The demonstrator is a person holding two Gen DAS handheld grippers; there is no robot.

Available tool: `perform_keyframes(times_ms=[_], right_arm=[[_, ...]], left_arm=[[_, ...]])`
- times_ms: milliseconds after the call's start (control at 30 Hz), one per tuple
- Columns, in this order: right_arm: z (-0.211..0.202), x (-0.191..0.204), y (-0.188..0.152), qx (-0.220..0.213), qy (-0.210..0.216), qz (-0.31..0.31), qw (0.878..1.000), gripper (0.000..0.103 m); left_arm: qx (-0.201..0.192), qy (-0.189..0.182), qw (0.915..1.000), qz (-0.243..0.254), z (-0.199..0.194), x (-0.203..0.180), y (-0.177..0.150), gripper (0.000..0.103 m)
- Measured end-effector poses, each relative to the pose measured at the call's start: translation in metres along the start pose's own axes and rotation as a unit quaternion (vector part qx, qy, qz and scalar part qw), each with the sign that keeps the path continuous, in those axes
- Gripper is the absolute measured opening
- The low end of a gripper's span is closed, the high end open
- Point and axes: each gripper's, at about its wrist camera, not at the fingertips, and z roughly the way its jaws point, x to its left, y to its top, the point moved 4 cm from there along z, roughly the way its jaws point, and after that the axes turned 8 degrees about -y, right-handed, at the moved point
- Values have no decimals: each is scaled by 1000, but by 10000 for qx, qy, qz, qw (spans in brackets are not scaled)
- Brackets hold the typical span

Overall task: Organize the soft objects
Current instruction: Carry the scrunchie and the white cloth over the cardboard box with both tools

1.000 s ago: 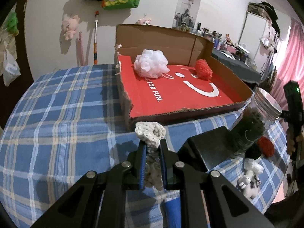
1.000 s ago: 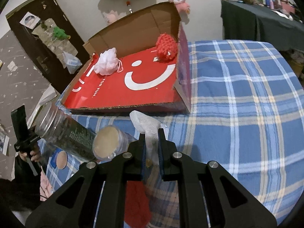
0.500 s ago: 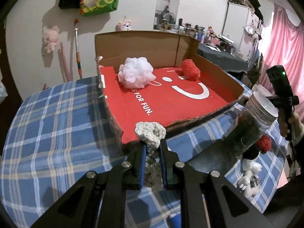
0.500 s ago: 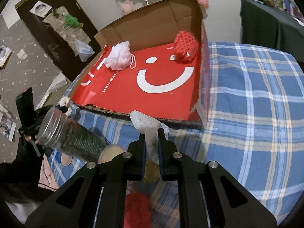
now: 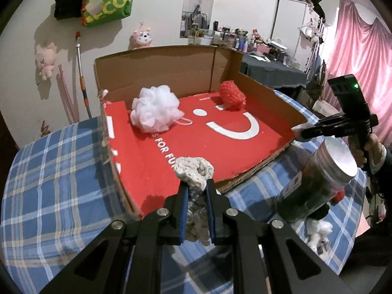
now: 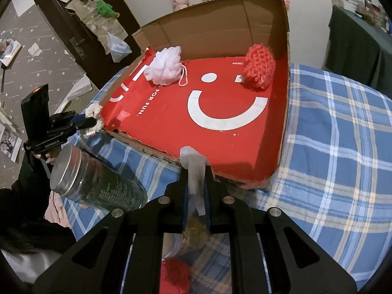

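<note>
Left wrist view: two soft items [image 5: 154, 109] are seen boxed, while the left gripper [image 5: 196, 191] fingers clamp a cream sponge [image 5: 194, 171], the right gripper [image 6: 196, 178] fingers clamp a mesh pouch [image 6: 193, 169], and others are left on the tabletop [image 5: 49, 171].

Left wrist view: close above the table's [image 5: 49, 171] near edge, angled down along its fingers toward the box's [image 5: 156, 73] near left corner. Right wrist view: likewise close, facing the box's [image 6: 215, 22] near right corner. Both share the box, the jar [image 5: 316, 188] and each other's gripper.
</note>
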Motion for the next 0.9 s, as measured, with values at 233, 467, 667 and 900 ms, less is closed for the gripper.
perform_keyframes(times_ms=[233,467,667,900], right_arm=[[-2,10,6,7,197,-39,9998,10],[0,15,23,-57,255,1,9997,10],[10,14,55,-194,-61,115,9997,10],[51,9,86,178,-1362,-53,9905,10]], left_arm=[[2,-110,9999,130,7,-12,15,14],[150,-208,9991,338,21,-27,28,15],[254,-126,9995,154,39,-23,48,15],[528,490,9969,-310,67,3,64,15]])
